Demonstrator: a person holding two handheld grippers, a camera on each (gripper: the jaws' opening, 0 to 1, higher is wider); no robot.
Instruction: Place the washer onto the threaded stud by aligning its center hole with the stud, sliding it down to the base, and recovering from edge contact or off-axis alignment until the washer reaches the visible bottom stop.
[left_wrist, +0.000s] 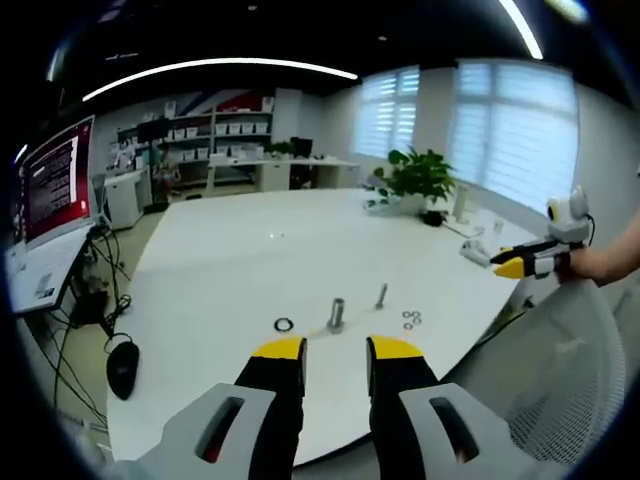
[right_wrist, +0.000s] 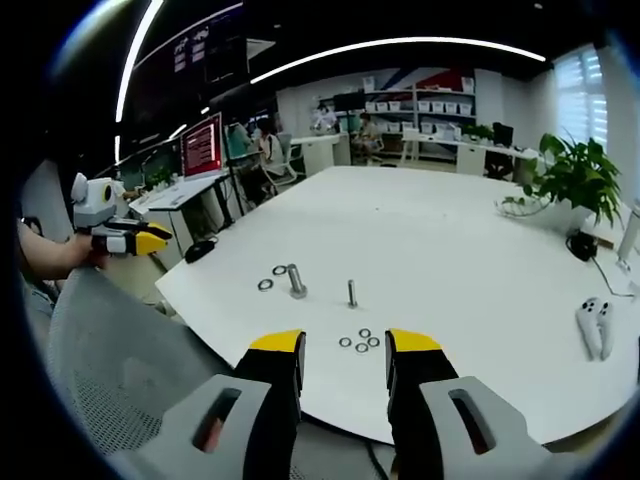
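Reaching with both grippers (left_wrist: 335, 348) (right_wrist: 345, 342) wide and empty, I'd pinch one washer (right_wrist: 345, 342) by its rim, level above the stud (right_wrist: 352, 292).

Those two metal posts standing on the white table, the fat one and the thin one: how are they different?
The fat post is thicker and wider at its base; the thin post is a slender rod. The fat post has two dark rings lying beside it; the thin post stands nearer a cluster of small washers. Both stand upright on the table with nothing on them.
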